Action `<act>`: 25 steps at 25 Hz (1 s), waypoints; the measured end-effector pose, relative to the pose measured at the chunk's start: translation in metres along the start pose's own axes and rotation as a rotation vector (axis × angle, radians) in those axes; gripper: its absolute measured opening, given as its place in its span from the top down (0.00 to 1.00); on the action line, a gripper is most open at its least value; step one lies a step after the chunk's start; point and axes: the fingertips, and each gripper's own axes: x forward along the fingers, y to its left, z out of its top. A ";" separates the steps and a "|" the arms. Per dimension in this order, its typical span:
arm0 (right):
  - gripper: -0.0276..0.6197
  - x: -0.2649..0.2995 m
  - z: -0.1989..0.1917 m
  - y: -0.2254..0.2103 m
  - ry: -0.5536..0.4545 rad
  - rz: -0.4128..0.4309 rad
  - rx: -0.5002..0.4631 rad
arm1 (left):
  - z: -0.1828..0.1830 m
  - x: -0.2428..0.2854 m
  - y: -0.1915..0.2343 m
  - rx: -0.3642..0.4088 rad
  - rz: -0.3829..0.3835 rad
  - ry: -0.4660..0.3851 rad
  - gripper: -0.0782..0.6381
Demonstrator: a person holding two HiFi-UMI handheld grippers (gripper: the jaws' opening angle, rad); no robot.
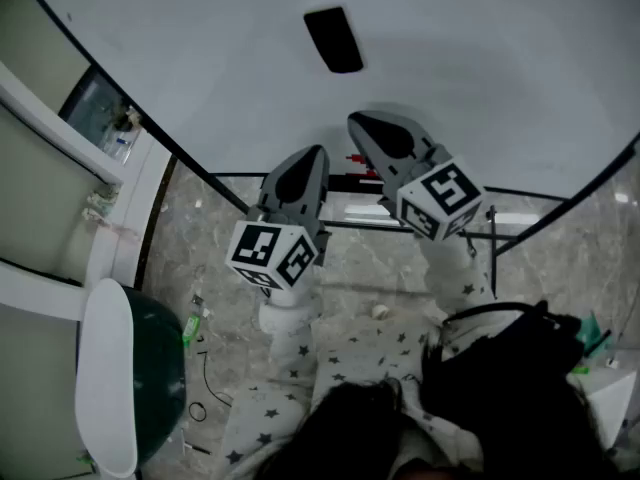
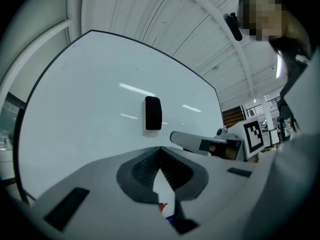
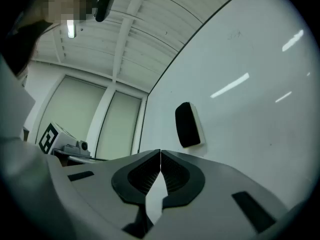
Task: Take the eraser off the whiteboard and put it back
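Shows the left gripper (image 1: 312, 156), jaws pressed together and empty, pointing at a whiteboard (image 1: 200, 58). Shows a black eraser (image 1: 333, 39) stuck on the board, apart from both grippers. Shows the right gripper (image 1: 360, 123), jaws likewise pressed together, empty.

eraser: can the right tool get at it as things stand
Probably yes: the eraser sits on bare whiteboard ahead of the right tool, nothing between. Its jaws are shut, so they must open first.

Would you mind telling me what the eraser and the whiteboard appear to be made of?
Eraser: matte black body, probably plastic; the paler layer against the board looks like felt. Whiteboard: smooth, glossy white surface, showing bright reflected streaks; core material unclear.
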 end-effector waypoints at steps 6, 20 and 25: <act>0.94 0.026 0.024 -0.017 -0.047 -0.076 -0.128 | 0.013 0.019 0.032 0.012 -0.016 -0.034 0.89; 0.65 0.067 0.049 -0.045 -0.058 -0.380 -0.350 | 0.035 0.062 0.070 0.040 -0.283 -0.031 0.89; 0.59 0.075 0.062 -0.047 -0.052 -0.467 -0.417 | 0.040 0.068 0.075 0.036 -0.361 -0.040 0.89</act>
